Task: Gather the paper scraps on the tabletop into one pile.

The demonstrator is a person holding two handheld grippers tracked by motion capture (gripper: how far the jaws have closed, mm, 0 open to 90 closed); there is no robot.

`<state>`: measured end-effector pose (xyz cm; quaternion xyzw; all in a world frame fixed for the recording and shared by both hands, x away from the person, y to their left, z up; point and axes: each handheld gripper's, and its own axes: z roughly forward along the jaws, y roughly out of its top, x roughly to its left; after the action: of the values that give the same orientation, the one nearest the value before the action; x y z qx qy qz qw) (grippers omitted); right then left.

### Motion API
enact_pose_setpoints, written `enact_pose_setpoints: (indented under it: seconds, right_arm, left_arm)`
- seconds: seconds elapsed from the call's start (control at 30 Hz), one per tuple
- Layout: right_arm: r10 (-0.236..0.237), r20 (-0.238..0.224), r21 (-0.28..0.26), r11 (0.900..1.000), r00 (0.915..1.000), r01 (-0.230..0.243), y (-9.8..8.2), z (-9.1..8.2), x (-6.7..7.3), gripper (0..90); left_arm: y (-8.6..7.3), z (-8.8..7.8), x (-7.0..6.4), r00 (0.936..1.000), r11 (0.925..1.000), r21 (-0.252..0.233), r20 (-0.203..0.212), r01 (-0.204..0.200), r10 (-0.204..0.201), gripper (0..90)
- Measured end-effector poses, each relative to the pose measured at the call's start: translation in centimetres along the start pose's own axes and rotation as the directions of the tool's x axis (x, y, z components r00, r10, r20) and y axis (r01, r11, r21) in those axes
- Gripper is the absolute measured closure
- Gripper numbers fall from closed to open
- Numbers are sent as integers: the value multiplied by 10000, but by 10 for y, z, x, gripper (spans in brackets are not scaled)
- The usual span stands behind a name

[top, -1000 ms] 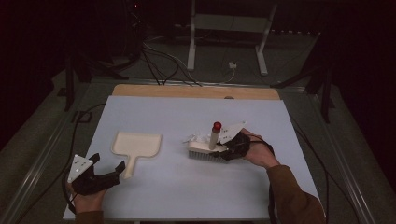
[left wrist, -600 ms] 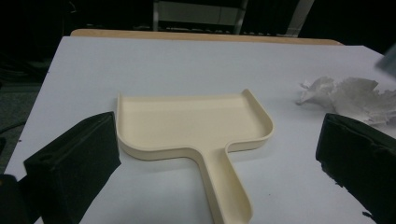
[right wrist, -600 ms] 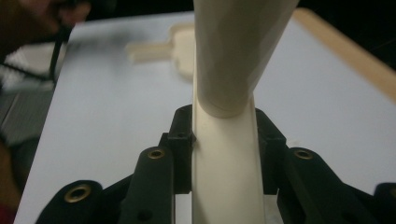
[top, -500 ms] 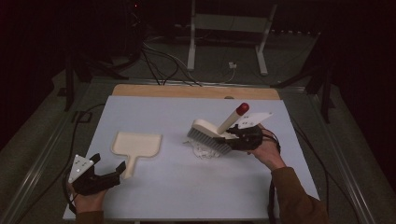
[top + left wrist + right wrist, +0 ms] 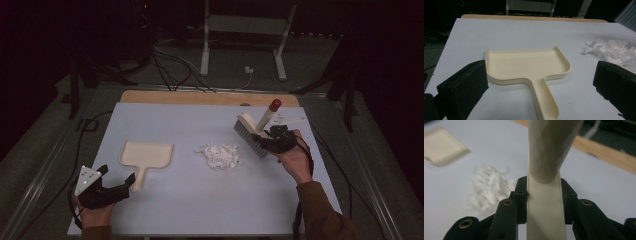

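Left gripper [image 5: 122, 186]: We hold it at the near left corner of the table [image 5: 165, 215], jaws spread wide and grasping nothing. In the left gripper view the two black jaws stand either side of the dustpan handle without touching it.

Dustpan [image 5: 147, 156]: Cream plastic, lying flat on the white table top just ahead of the left gripper, handle toward us, open mouth facing away from us. It is unheld.

Paper scraps [image 5: 219, 155]: A loose white heap at mid-table, between the dustpan and the brush, apart from both.

Right gripper [image 5: 267, 142]: Clenched on the brush handle; in the right gripper view the pads press on the cream stem from both sides.

Hand brush [image 5: 252, 135]: Raised clear of the table at the right, just beyond the heap. The bristle head is tilted down toward the scraps, and the red-tipped handle end points up and away.

Step in hand: We judge that the brush is lifted and positioned for a sweep, while the dustpan is not yet secured.

Next move: We judge that the left gripper should close on the dustpan handle and bring the pan's mouth against the near-left edge of the heap. The brush should then descend on the far-right side of the scraps and draw them toward the pan.

Caution: Light scraps may scatter if the stroke is fast.
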<state>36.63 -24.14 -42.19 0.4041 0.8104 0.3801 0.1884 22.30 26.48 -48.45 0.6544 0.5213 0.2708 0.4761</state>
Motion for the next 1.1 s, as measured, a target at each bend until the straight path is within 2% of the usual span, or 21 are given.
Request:
enact_pose_setpoints:
  seconds: [0.1,0.33,0.8,1.1]
  right_arm:
    - [99,471,580,9982,9988,-127,-6,2,-2,676]
    - [274,961,1237,9915,9950,-392,-18,2,-8,676]
    - [1056,858,1635,9794,9907,-1185,-35,-1,-22,675]
    - [1055,945,1796,9762,9899,-1212,-39,1,-23,675]
  left_arm:
    - [0,0,0,10000,10000,18,-1,-19,19,3]
    - [-1,0,0,10000,10000,36,-28,18,-18,3]
    - [-1,3,-2,10000,9999,140,-19,-29,29,4]
    - [-2,5,-2,10000,9997,227,19,-60,60,4]
